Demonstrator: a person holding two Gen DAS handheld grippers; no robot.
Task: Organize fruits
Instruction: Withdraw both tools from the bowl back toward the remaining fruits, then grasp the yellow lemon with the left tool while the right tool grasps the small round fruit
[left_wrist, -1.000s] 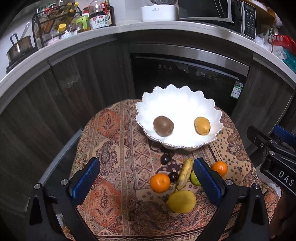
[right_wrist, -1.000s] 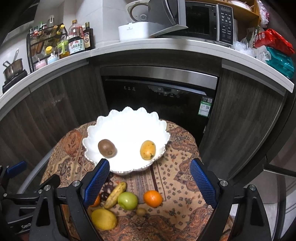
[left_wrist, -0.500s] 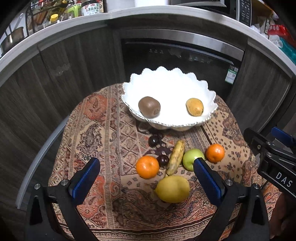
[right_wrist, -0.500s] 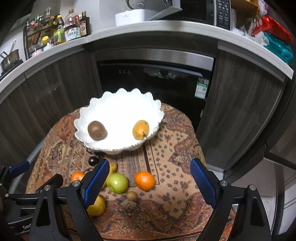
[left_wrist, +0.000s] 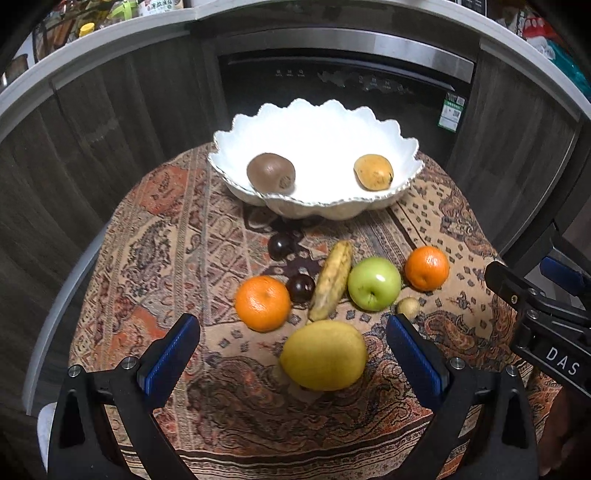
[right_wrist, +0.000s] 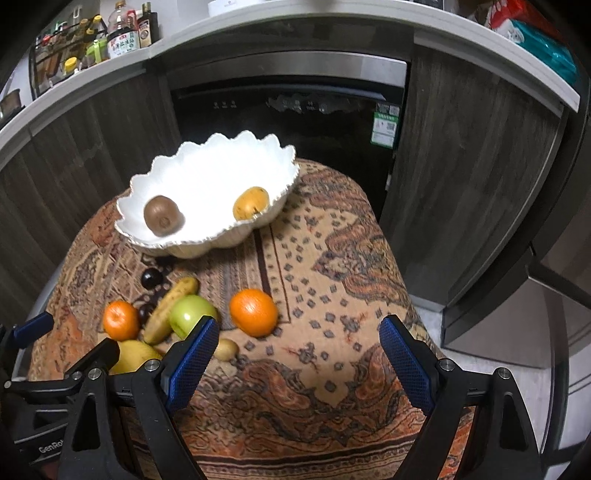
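Both grippers have dropped toward the loose fruit. Only a kiwi (left_wrist: 270, 172) and a loquat (left_wrist: 373, 172) lie in the white bowl (left_wrist: 314, 125); the rest wait. A lemon (left_wrist: 323, 355) sits between the left gripper's (left_wrist: 291, 356) spread jaws, an orange (right_wrist: 253, 312) just ahead of the right gripper's (right_wrist: 300, 356), equally wide and empty.

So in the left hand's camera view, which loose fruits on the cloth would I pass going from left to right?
Orange → dark plum → banana → green apple → second orange. The big yellow fruit and the little round one sit nearer the camera and overlap that row, so I've left them out.
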